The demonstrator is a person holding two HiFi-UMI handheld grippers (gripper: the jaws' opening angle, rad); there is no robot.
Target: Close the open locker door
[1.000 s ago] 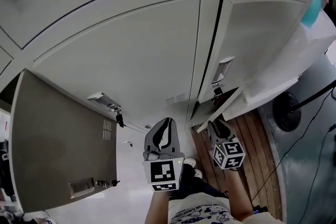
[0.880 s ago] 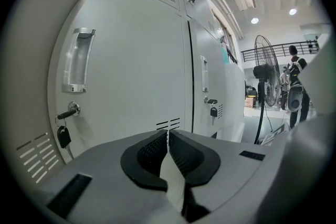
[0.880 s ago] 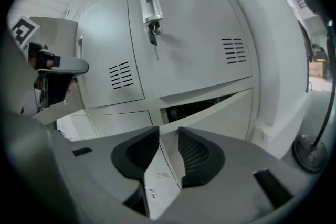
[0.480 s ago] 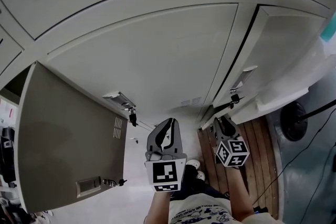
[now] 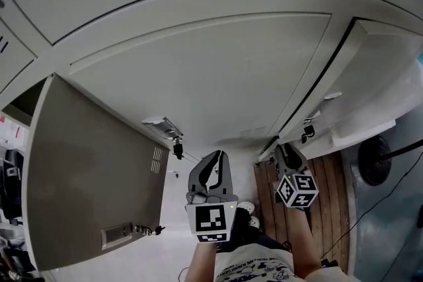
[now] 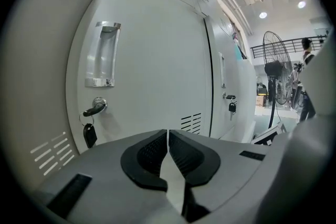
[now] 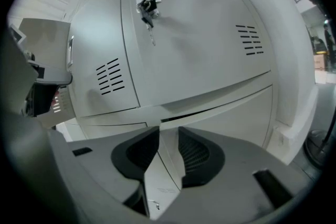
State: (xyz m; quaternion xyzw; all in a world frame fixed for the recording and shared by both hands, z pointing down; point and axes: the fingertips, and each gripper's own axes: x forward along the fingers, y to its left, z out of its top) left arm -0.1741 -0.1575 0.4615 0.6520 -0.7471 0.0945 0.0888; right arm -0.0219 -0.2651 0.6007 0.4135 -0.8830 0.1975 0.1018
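Locker door (image 5: 92,168) stands swung open off to my left, well apart from both grippers. My left gripper (image 5: 215,156) is clenched on nothing, facing the closed lockers (image 5: 218,69). My right gripper (image 5: 285,154), beside it, has its jaws parted and empty.

Left of the left gripper (image 5: 213,162), the open door (image 5: 92,168) hides the locker (image 5: 20,105) from us, all but a dark sliver. Right of the right gripper (image 5: 289,155), the fan (image 5: 377,168) runs off the head view's edge. The key tag (image 6: 90,135) ahead of the left gripper is too small to detail.
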